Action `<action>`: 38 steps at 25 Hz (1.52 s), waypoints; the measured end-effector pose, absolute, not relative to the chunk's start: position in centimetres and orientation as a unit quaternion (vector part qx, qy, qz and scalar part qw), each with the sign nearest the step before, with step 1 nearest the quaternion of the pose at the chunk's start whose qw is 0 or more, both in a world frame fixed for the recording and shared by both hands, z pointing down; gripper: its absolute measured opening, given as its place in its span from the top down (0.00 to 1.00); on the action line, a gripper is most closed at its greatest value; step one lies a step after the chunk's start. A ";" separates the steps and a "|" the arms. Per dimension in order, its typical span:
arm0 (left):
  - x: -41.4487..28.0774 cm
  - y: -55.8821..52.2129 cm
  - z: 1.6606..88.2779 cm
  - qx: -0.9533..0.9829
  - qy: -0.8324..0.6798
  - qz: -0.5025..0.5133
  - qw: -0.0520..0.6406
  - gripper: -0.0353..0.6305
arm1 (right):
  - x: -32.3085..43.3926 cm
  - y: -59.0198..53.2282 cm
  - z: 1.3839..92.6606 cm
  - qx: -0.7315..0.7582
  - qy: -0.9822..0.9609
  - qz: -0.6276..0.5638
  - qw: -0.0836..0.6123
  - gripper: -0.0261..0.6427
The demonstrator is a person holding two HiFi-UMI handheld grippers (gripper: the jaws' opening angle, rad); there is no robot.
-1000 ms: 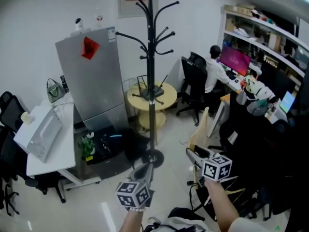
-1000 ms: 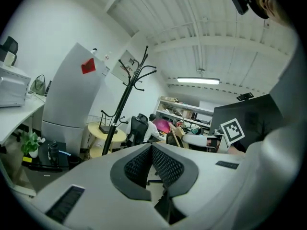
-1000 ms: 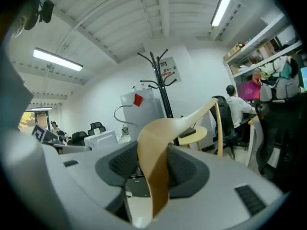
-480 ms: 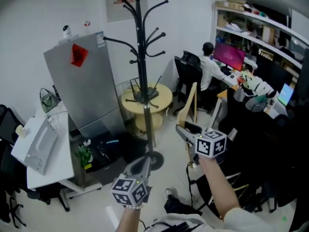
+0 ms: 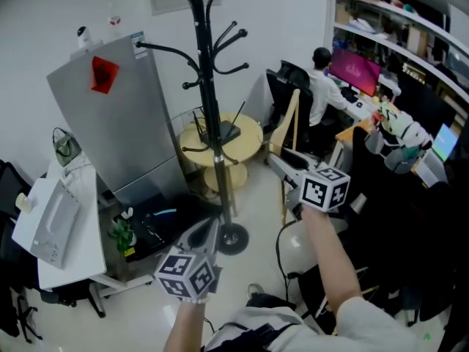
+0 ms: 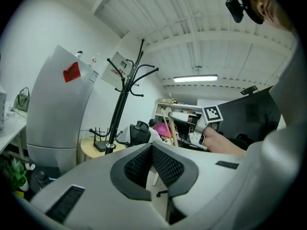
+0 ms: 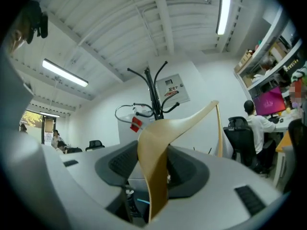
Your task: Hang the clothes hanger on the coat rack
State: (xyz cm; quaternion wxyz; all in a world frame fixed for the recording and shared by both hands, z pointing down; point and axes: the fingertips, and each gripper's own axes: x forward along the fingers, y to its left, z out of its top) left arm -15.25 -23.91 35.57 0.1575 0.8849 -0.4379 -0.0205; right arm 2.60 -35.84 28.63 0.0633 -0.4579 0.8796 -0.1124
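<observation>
Nearest you, your left gripper (image 5: 204,229) sits low, its jaws closed together on nothing; keep it out of the swing. Further out, your right gripper (image 5: 280,163) is clamped on one arm of the pale wooden clothes hanger (image 5: 290,132), held in the air to the right of the tall black metal coat rack with curved prongs (image 5: 209,101) and not touching it. The hanger's long axis stands nearly upright, free end towards the ceiling; I cannot make out its hook. You'll likely need to roll your wrist until the hanger lies level, hook uppermost. Then carry it over a near prong and lower gently.
</observation>
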 end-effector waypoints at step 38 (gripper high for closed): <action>-4.8 -45.1 28.2 0.915 -0.391 -0.011 0.100 0.95 | 7.0 -62.9 13.3 -0.296 0.941 -0.130 0.101 0.64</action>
